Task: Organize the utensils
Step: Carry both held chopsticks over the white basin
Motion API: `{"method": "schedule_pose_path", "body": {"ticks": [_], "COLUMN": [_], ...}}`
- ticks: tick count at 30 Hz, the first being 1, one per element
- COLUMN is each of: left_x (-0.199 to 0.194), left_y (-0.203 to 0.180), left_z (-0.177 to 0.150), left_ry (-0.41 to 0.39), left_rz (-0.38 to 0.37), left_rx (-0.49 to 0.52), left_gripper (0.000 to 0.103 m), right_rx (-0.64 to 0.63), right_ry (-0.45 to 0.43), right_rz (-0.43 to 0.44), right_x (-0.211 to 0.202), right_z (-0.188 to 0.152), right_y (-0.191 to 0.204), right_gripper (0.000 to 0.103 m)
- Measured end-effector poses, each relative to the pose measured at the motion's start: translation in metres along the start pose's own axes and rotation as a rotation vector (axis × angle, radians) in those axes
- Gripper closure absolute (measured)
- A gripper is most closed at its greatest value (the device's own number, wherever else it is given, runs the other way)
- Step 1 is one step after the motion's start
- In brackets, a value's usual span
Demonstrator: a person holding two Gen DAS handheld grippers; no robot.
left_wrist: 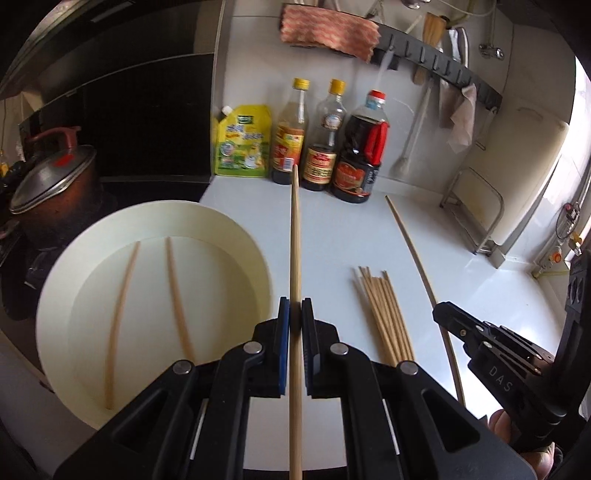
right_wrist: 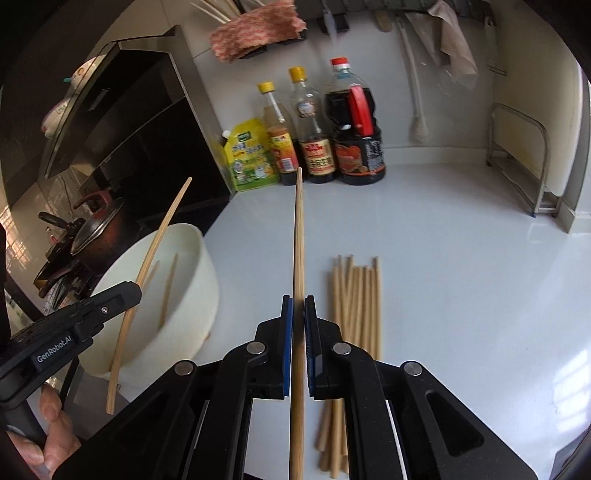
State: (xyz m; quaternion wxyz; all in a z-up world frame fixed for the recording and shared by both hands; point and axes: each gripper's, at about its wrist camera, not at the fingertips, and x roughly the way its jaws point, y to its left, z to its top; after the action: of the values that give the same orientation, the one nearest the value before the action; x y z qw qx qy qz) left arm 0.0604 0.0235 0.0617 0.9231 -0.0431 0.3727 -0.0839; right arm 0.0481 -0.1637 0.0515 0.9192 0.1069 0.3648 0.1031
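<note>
My left gripper (left_wrist: 295, 306) is shut on a wooden chopstick (left_wrist: 295, 236) and holds it above the right rim of a white bowl (left_wrist: 236, 229). Two chopsticks (left_wrist: 177, 295) lie inside the bowl. My right gripper (right_wrist: 298, 304) is shut on another chopstick (right_wrist: 298, 236) and holds it above the white counter (right_wrist: 461, 277), just left of a bundle of several chopsticks (right_wrist: 356, 306). The bundle also shows in the left wrist view (left_wrist: 384, 314). The right gripper with its chopstick (left_wrist: 417, 254) shows at the right of the left wrist view. The left gripper's chopstick (right_wrist: 147, 266) shows over the bowl (right_wrist: 192, 280) in the right wrist view.
Three sauce bottles (left_wrist: 321, 136) and a yellow pouch (left_wrist: 242, 142) stand at the back wall. A lidded pot (left_wrist: 51, 184) sits on the stove at the left. A metal rack (left_wrist: 476, 206) stands at the right. A cloth (left_wrist: 328, 29) and tools hang on a wall rail.
</note>
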Motion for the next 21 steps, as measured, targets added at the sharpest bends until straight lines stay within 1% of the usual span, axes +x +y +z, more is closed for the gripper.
{"method": "schedule_pose_path", "body": {"ticks": [5,9,13,15,17,21], "left_x": [-0.012,-0.011,0.004,0.016,0.027,0.041], "left_y": [0.057,0.098,0.128,0.141,0.152,0.168], "left_z": [0.005,0.006,0.003,0.0,-0.002,-0.008], "left_ry": [-0.025,-0.028,-0.009,0.019,0.045,0.068], "left_rz": [0.076,0.117,0.125,0.115,0.102,0.097], "left_rx": [-0.063,-0.096,-0.131,-0.148,-0.166,-0.193], "left_gripper": [0.096,0.096,0.096,0.096,0.096,0.096], "right_rx": [-0.068,-0.115,-0.154,-0.169,-0.179,-0.191], "right_ry": [0.017,0.065,0.112,0.144,0.182,0.237], "right_rz": [0.088,0.149,0.163,0.163,0.159,0.14], "right_x": [0.025,0.054,0.086,0.103,0.119,0.142], "right_z": [0.017,0.025,0.026,0.024,0.019,0.009], "right_y": [0.06,0.105,0.139,0.154,0.166,0.177], "right_gripper": [0.097,0.097,0.097,0.097,0.097,0.097]}}
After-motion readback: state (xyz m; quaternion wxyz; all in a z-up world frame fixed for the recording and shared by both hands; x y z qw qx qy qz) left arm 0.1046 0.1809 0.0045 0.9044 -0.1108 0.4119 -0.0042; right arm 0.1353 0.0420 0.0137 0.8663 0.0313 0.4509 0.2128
